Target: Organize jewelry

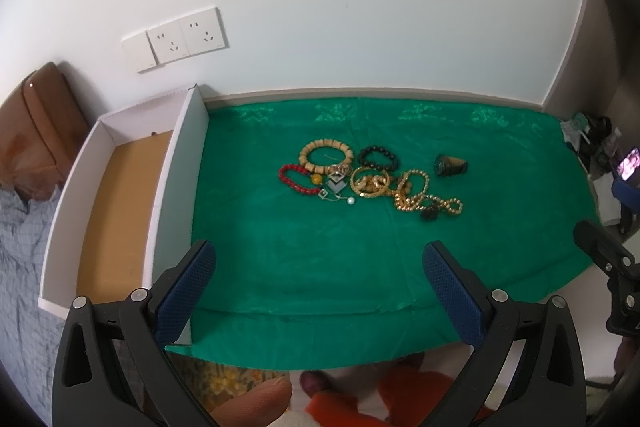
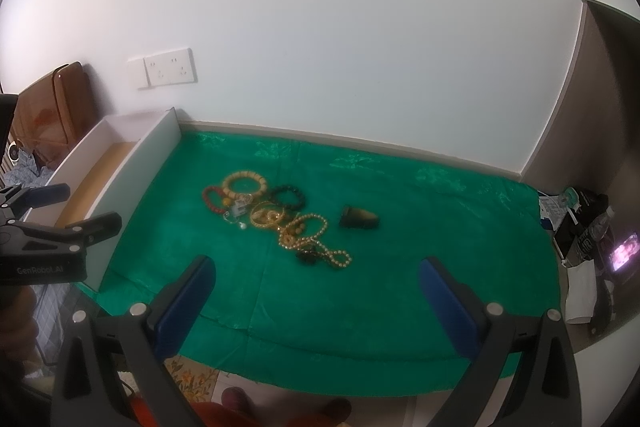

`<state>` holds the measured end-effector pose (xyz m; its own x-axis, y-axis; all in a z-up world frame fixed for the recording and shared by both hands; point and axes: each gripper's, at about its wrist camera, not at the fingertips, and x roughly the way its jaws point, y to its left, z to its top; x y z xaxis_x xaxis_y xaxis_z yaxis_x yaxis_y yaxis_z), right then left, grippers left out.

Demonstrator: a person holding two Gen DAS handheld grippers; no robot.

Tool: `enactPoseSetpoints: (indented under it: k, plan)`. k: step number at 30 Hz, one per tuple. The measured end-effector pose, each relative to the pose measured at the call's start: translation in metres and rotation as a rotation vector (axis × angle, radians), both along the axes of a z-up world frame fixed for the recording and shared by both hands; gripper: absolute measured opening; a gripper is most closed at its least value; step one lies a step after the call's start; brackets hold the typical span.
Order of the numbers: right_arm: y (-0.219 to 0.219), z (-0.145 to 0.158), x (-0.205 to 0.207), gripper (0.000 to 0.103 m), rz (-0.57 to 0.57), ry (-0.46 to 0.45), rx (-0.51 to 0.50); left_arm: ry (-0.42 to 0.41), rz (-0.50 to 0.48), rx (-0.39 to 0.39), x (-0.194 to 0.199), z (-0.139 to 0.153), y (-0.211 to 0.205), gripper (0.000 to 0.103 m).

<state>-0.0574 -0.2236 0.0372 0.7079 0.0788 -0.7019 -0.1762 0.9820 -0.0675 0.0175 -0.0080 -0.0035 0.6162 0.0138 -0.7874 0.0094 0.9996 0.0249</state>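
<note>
While both pairs of blue-padded fingers stand spread wide with nothing between them, the left gripper [image 1: 320,263] hangs over the near part of the green cloth [image 1: 304,251], and the right gripper [image 2: 316,279] does the same further to the right. Neither touches any jewelry. Beyond the fingers, near the middle of the cloth, the jewelry lies in a loose heap: a tan bracelet [image 1: 326,155] at the back left, a red bracelet [image 1: 294,180] just in front of it on the left, and a black bracelet [image 1: 378,157] to the right of the tan one. Touching these toward the front are a gold bangle [image 1: 370,182] with small gold bits inside it, a few silver pieces [image 1: 335,185] and a single pearl [image 1: 351,201]. A gold bead necklace [image 1: 424,197] sprawls to the right of the bangle, with a small black item [image 1: 429,214] lying on its near strands. A dark lump [image 1: 451,166] sits apart on the right of the heap; what it is cannot be told. Along the left edge of the cloth stands a white box [image 1: 180,179], open on top, with a brown floor. In the right wrist view the left gripper shows at the left edge, in front of that box. A white wall with sockets [image 1: 186,39] rises behind.
</note>
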Motion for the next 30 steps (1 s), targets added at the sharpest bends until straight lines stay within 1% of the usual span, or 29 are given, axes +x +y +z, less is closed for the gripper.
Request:
enactPoseSetpoints:
  k: [17, 30]
  plan:
    - [-0.0014, 0.0001, 0.0057, 0.103, 0.006, 0.002, -0.007, 0.006, 0.006, -0.012, 0.0054, -0.0028, -0.0016, 0.103]
    - [-0.0015, -0.0006, 0.0066, 0.103, 0.005, 0.001, -0.008, 0.007, 0.003, -0.008, 0.0077, -0.0018, 0.0000, 0.103]
